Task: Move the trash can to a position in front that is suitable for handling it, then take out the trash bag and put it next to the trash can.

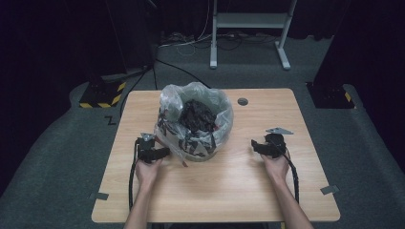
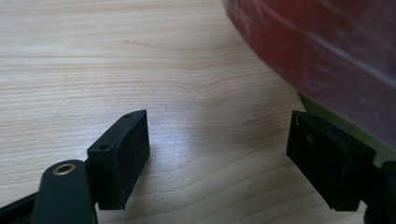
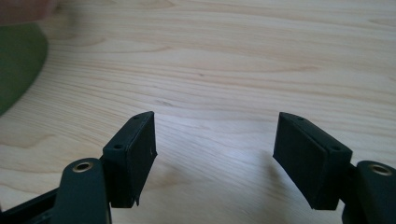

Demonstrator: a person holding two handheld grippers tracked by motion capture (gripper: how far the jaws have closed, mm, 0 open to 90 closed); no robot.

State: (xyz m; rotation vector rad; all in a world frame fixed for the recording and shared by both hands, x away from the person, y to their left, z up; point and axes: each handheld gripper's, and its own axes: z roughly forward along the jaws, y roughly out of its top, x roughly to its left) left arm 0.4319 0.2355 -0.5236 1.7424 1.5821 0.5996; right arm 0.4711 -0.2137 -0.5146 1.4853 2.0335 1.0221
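high view: bare table point(image 1: 229, 191) separates each open tool from bagged bin point(image 1: 196, 121).

The high view looks forward and down from above the person's side, taking in the whole desk point(image 1: 215, 191), the floor around it and a white stand behind. The left gripper view sits low, just above the desk point(image 2: 93, 60), looking along the left hand-held gripper point(image 2: 217, 158) at wood grain, with the plastic-wrapped bin point(image 2: 327, 60) close at the upper right edge. The right gripper view is equally low and close, looking along the right hand-held gripper point(image 3: 215, 158) across the desk point(image 3: 233, 56). All three share the desk surface; the high view and the left gripper view also share the bin point(image 1: 196, 124).
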